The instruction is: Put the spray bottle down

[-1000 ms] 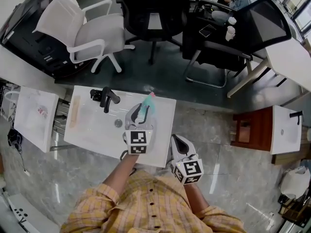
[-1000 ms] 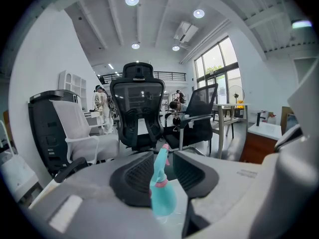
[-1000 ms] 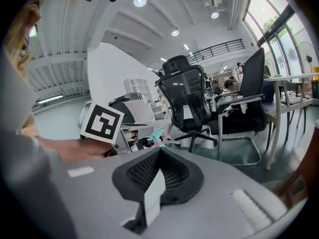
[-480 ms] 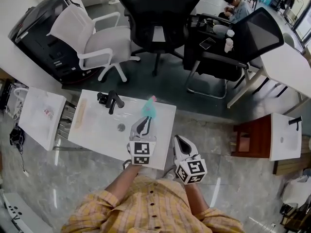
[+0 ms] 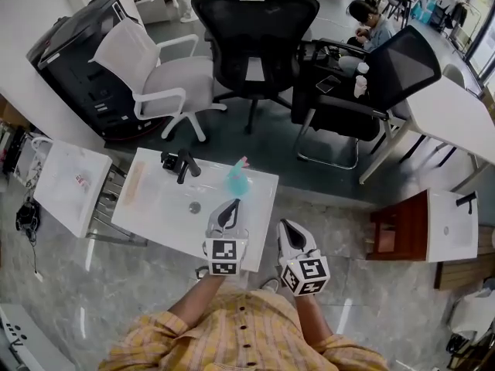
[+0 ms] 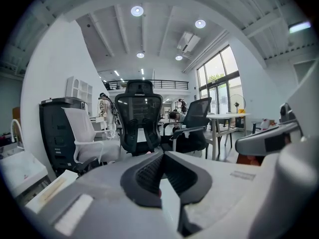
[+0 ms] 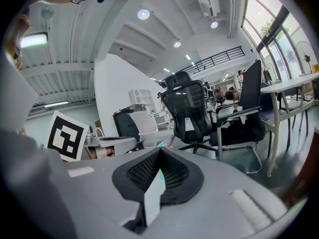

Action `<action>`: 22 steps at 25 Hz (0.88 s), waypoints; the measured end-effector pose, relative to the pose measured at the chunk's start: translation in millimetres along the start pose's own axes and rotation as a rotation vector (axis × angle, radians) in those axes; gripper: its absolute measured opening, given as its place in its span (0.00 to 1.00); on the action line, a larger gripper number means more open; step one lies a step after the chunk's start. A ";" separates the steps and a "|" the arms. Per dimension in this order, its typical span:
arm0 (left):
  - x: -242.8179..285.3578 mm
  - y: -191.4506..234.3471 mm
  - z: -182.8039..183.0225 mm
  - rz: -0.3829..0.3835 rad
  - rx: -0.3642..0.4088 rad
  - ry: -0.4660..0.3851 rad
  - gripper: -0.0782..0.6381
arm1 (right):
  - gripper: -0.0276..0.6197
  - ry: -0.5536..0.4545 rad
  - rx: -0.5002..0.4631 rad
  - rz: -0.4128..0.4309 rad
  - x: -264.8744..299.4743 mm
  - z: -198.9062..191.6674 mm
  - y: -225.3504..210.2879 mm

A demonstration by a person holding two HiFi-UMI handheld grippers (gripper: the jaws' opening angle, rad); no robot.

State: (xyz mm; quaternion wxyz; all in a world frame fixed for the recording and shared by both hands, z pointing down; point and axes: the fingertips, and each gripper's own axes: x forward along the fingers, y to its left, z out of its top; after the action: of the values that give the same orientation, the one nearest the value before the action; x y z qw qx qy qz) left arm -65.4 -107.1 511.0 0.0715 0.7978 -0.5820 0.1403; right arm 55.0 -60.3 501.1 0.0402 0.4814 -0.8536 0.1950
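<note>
**SPRAY BOTTLE SET DOWN: BOTH TONGS CLEAR**

The spray bottle (image 5: 237, 180) stands upright on the washbasin top (image 5: 155, 207), near its far right corner, right of the faucet (image 5: 182, 163). The flat rim there probably keeps it steady. The left gripper (image 5: 230, 207) hangs on the near side of the bottle, apart from it. Its jaws have just been closing and meet on nothing. The right gripper (image 5: 288, 229), further right, is likewise closed and empty. Placement appears complete.
</note>
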 end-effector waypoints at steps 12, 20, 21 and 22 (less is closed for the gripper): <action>-44.8 -21.1 4.9 0.015 -0.029 -0.039 0.11 | 0.04 -0.047 -0.034 0.009 -29.8 12.3 9.0; -77.3 -37.8 6.2 0.034 -0.022 -0.070 0.11 | 0.04 -0.068 -0.072 0.012 -54.8 15.0 14.1; -80.8 -40.1 5.3 0.035 -0.019 -0.069 0.11 | 0.04 -0.071 -0.076 0.013 -57.9 15.3 15.2; -84.2 -42.5 4.4 0.035 -0.018 -0.070 0.11 | 0.04 -0.074 -0.081 0.015 -61.0 15.5 16.3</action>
State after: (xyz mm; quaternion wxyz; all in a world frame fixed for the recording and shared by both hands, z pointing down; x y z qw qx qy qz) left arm -48.3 -18.6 483.0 0.0559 0.7912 -0.5992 0.1084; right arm 75.7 -9.4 466.4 0.0266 0.4800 -0.8652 0.1428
